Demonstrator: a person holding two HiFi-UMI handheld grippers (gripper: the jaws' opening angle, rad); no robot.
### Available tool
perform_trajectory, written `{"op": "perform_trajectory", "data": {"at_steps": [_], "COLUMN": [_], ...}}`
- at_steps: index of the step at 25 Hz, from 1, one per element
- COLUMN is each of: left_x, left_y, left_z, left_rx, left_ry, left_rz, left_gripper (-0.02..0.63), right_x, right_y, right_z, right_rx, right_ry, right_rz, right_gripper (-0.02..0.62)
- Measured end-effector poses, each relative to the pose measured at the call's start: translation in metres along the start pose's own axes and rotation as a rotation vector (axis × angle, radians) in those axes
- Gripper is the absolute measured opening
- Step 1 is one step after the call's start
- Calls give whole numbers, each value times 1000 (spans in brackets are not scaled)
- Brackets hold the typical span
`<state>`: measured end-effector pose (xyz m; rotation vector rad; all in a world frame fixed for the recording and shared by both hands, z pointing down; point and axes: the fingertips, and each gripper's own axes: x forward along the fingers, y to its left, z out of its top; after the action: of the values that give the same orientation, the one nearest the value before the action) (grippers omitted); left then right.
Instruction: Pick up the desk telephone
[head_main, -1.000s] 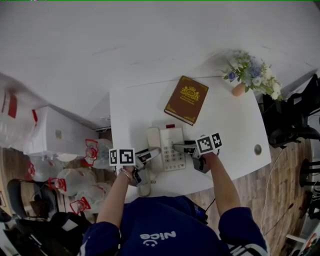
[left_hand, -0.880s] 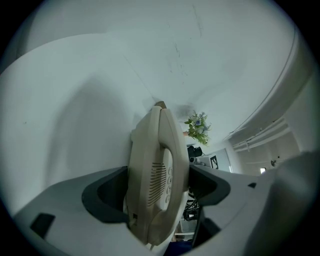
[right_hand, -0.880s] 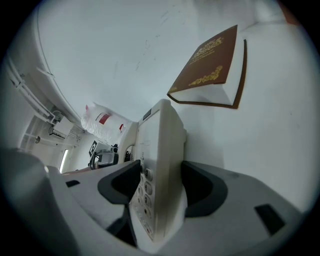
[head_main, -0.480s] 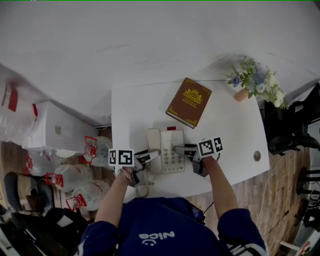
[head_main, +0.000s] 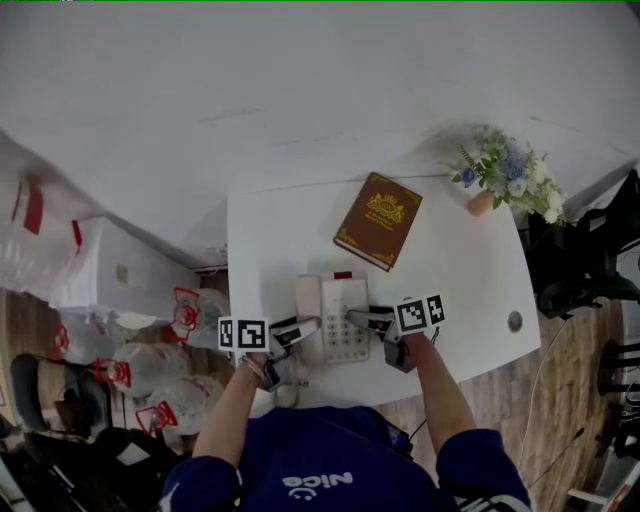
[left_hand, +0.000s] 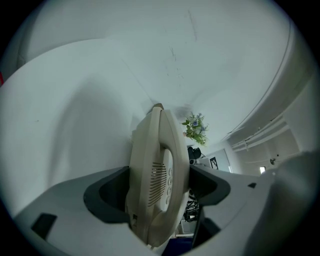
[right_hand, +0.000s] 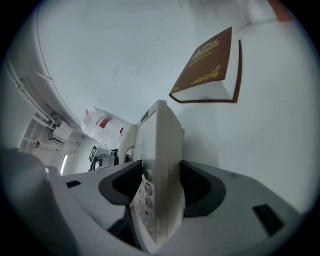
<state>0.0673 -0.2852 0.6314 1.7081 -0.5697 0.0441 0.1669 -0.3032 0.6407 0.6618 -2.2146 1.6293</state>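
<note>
White table (head_main: 268, 232) — brown book (head_main: 378, 220), desk telephone (head_main: 343, 302), flower vase (head_main: 481, 203)

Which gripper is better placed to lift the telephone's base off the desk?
Right, probably: the right gripper clamps the keypad side of the telephone, the base itself; the left gripper grips the handset side, which may lift off alone.

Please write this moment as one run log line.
left gripper: jaws on cream plastic desk telephone, handset side | right gripper: jaws on its keypad side
</note>
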Motion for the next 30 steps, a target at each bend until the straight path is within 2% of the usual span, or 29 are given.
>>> {"op": "perform_trajectory", "data": {"at_steps": [11,16,30], "left_x": [-36,-47,-100], "left_y": [-22,-35,-91], "left_z": [-1,-4,-1], "left_rx": [38,57,144], "left_ry": [-4,-13,-80], "left_rz": [-4,-36,-51], "left_gripper": [376,376,376], "right_x": [-2,-11,-34], "right_y": [43,61,136], "right_z": [-7,-12,-15], "right_rx": [-19,-41,-112], "right_ry": [-68,-104,-241], "right_rz": [8,-9,-3], "right_gripper": [256,256,256]}}
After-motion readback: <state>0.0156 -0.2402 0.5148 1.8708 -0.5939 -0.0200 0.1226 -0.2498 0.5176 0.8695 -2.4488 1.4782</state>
